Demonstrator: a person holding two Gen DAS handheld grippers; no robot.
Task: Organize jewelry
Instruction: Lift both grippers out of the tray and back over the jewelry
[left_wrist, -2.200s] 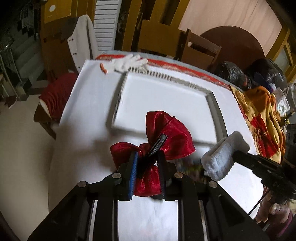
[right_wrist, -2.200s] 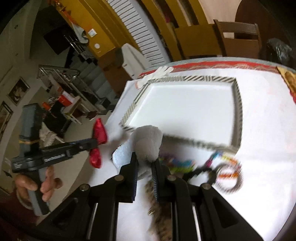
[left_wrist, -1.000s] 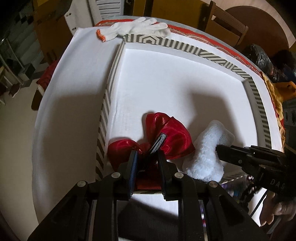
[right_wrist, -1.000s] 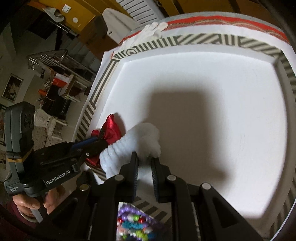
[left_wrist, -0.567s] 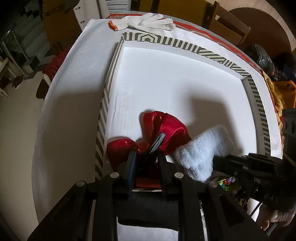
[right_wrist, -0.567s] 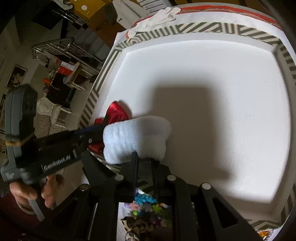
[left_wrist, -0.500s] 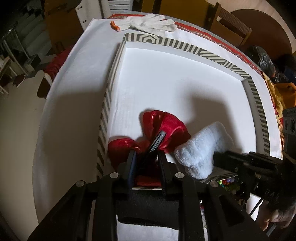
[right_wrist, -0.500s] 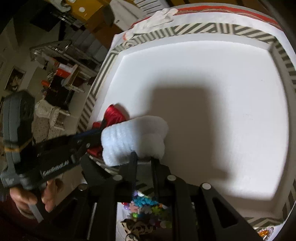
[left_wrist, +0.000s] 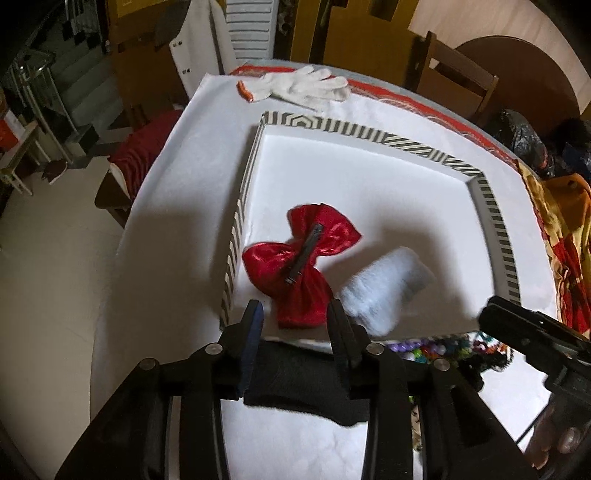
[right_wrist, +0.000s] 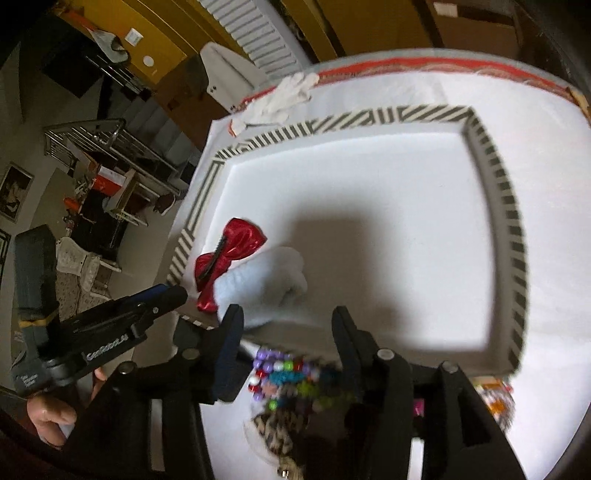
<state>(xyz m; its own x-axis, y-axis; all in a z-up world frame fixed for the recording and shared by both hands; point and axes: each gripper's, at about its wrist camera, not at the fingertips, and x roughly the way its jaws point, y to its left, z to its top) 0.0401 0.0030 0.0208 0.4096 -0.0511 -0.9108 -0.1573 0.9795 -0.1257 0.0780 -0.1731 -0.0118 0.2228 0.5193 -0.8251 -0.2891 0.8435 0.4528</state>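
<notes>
Both tools have just opened: left tool (left_wrist: 295, 317) and right tool (right_wrist: 286, 325) stand apart and empty, having released the red satin bow clip (left_wrist: 301, 258) and fluffy white scrunchie (left_wrist: 384, 291) into the striped-rimmed white tray (left_wrist: 495, 225); other pieces remain on the table.

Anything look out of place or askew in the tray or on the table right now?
Nothing damaged or spilled. The red bow lies clip-side up, bunched against the fluffy white piece in the near-left corner of the striped tray. A white work glove lies beyond the tray, which seems unrelated to jewelry.
</notes>
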